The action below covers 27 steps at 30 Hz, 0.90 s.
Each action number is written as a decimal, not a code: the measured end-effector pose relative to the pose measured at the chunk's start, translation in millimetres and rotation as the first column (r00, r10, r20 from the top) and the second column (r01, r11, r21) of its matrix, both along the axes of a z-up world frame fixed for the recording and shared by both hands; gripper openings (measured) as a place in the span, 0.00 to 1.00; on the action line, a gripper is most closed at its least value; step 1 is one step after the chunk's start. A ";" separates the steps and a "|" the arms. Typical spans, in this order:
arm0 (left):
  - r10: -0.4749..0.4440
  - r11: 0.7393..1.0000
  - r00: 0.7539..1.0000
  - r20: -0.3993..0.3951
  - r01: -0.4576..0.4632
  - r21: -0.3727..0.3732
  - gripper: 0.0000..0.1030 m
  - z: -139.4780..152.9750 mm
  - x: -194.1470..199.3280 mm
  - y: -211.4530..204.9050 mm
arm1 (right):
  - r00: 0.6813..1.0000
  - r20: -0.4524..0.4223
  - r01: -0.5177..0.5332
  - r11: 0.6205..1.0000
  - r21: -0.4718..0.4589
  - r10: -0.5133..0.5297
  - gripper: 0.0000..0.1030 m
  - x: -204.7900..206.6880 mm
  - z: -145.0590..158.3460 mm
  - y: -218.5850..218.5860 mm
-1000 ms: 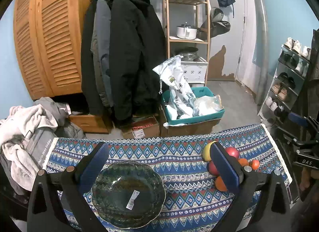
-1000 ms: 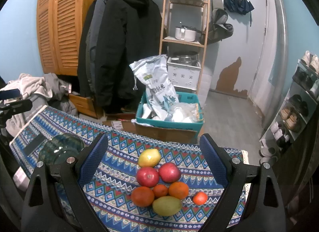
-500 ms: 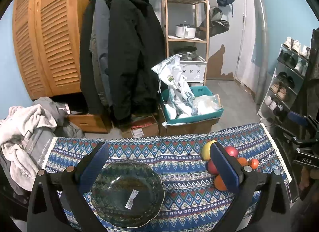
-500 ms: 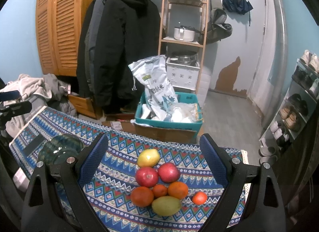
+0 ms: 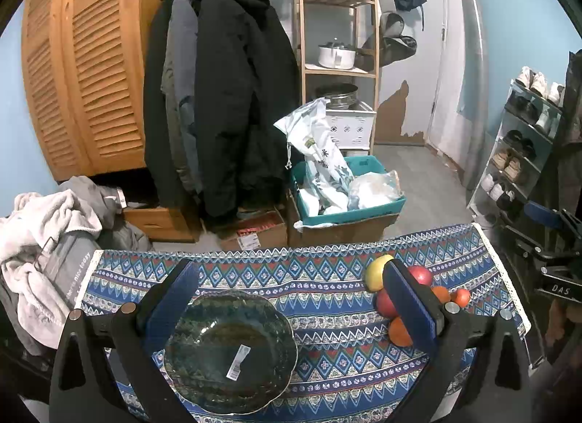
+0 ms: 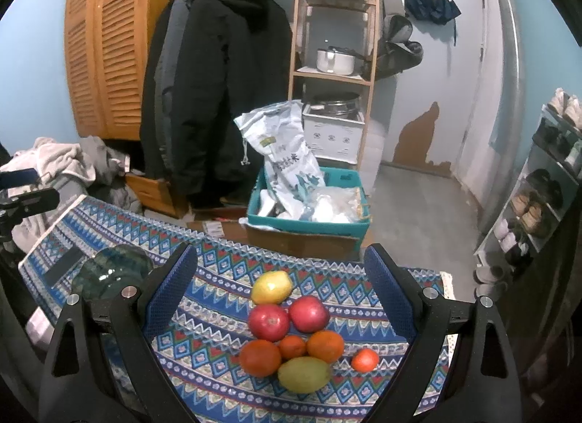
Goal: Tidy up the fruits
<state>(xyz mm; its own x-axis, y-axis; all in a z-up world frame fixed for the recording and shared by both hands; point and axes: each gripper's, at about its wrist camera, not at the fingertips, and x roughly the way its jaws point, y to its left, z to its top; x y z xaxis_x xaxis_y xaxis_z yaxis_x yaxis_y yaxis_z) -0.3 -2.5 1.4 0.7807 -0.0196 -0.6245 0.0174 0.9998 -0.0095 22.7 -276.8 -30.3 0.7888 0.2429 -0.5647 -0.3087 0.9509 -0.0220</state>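
Lying crosswise nearest camera: green mango (image 6: 305, 374), long axis left-right

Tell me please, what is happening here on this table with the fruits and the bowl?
A person holds a two-finger gripper in each hand, about to sort fruit. The left gripper hangs open above the dark glass bowl, which holds no fruit, only a sticker. The right gripper is open over the fruit pile on the patterned tablecloth: a yellow fruit, two red apples, several oranges and a green fruit. Neither gripper holds or touches anything, so no fruit is in the bowl yet.
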 end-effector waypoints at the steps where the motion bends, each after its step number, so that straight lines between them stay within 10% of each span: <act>1: 0.002 1.000 1.000 0.002 -0.002 0.005 0.99 0.4 0.5 -0.2 | 1.000 0.001 0.001 1.000 0.002 -0.001 0.89 -0.3 -0.1 -0.4; 27: -0.032 0.999 0.999 0.028 0.032 -0.027 0.99 -11.8 1.0 -24.8 | 0.999 -0.030 0.017 0.999 -0.036 -0.018 0.89 0.3 -12.7 -14.4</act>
<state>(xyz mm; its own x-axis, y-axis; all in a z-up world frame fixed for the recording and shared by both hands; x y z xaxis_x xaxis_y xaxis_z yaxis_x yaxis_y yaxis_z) 0.7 -27.3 -10.5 0.7967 -0.0615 -0.6013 0.0501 0.9981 -0.0357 23.0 -291.2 -43.0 0.7753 0.2083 -0.5963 -0.2930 0.9549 -0.0473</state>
